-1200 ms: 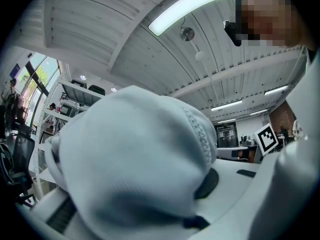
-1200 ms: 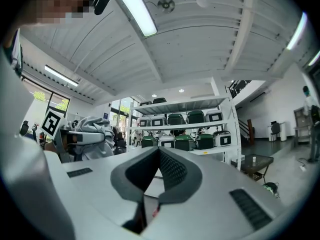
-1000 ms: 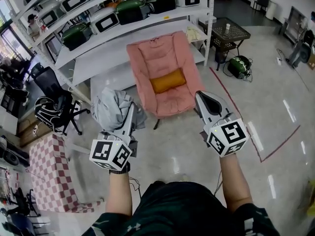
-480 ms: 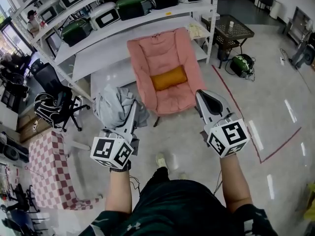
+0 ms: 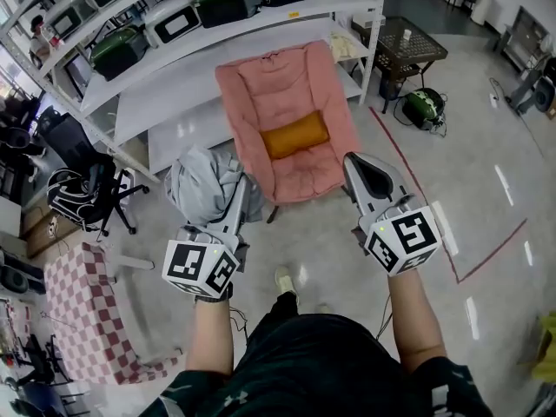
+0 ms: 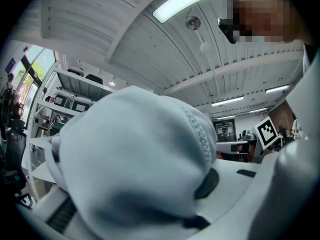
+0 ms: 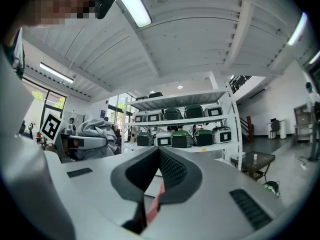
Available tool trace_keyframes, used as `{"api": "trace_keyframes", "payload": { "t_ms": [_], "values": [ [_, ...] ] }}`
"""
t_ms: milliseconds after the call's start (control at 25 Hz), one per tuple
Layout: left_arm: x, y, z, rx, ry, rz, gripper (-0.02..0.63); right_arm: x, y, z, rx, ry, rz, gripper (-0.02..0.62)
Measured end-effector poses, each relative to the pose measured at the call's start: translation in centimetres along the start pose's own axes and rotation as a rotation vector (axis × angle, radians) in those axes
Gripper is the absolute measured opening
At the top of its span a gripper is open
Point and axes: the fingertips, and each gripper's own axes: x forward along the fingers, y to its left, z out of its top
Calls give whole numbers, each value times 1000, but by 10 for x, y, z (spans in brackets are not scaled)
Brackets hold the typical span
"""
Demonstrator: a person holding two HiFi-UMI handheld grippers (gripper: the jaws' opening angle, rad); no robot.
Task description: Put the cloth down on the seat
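Note:
A crumpled grey cloth point(image 5: 203, 188) is bunched in my left gripper point(image 5: 241, 189), whose jaws are shut on it; I hold it over the floor, just left of the seat. In the left gripper view the cloth point(image 6: 135, 169) fills most of the picture and hides the jaws. The seat is a pink padded chair point(image 5: 300, 176) with an orange cushion point(image 5: 295, 135), straight ahead. My right gripper point(image 5: 358, 168) hangs by the seat's front right corner, pads together with nothing held point(image 7: 160, 154). The right gripper view also shows the cloth point(image 7: 98, 130) off to its left.
White shelving point(image 5: 174, 55) with green and white appliances stands behind the chair. A black office chair point(image 5: 82, 185) and a red-checked seat point(image 5: 82, 307) are at the left. A black mesh table point(image 5: 408, 46), a green device point(image 5: 426, 109) and red floor tape point(image 5: 486, 250) lie right.
The chair and shelves have slid slightly left and nearer in the head view, and a shoe has come into sight below. Both grippers keep their pose; the cloth stays held.

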Motion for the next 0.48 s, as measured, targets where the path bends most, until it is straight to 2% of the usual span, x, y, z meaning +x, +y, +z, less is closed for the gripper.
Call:
{"api": "trace_keyframes", "payload": {
  "t_ms": [480],
  "values": [
    [75, 94, -20, -6, 49, -90, 120, 124, -3, -14, -1, 35, -32, 3]
  ]
}}
